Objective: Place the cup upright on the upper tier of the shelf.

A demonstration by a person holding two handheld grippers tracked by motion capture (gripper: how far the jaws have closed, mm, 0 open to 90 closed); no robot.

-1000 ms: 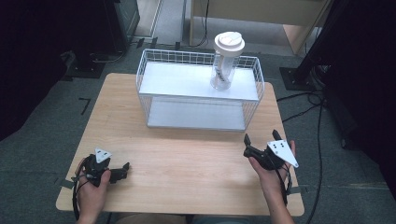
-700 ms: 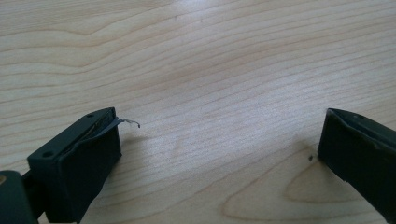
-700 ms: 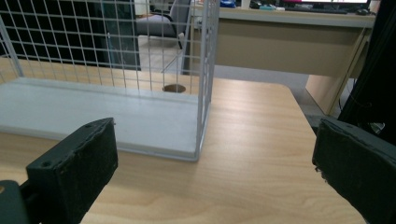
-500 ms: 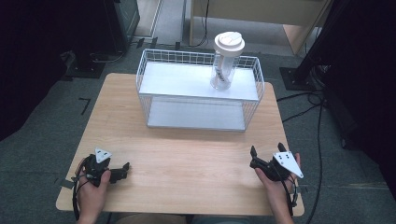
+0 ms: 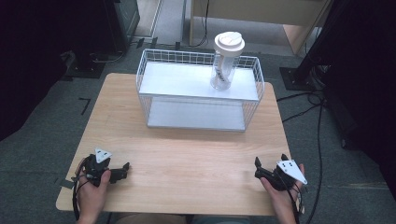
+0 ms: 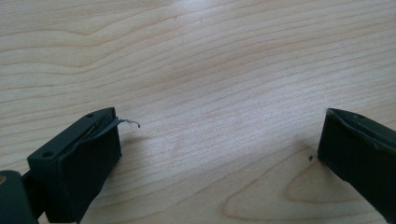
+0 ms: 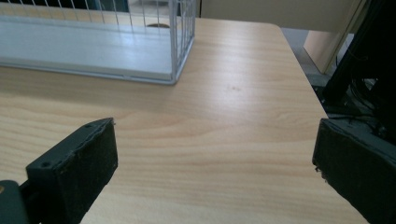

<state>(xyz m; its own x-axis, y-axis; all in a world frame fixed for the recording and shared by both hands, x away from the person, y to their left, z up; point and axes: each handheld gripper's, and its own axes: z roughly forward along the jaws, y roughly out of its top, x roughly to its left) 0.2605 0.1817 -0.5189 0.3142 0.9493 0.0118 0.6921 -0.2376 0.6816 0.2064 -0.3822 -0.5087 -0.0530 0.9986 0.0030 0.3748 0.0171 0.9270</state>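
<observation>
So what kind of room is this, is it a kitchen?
Probably not a kitchen; it looks more like a lab or workshop. A bare wooden table stands on grey carpet, cables trail over the floor, and dark equipment stands sit around it.

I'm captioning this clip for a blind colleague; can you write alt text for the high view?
A person's hands hold the left gripper and right gripper, both open, low over the near corners of a wooden table. At the far side stands a white wire basket, with a clear lidded cup upright on its upper shelf, toward the right.
</observation>
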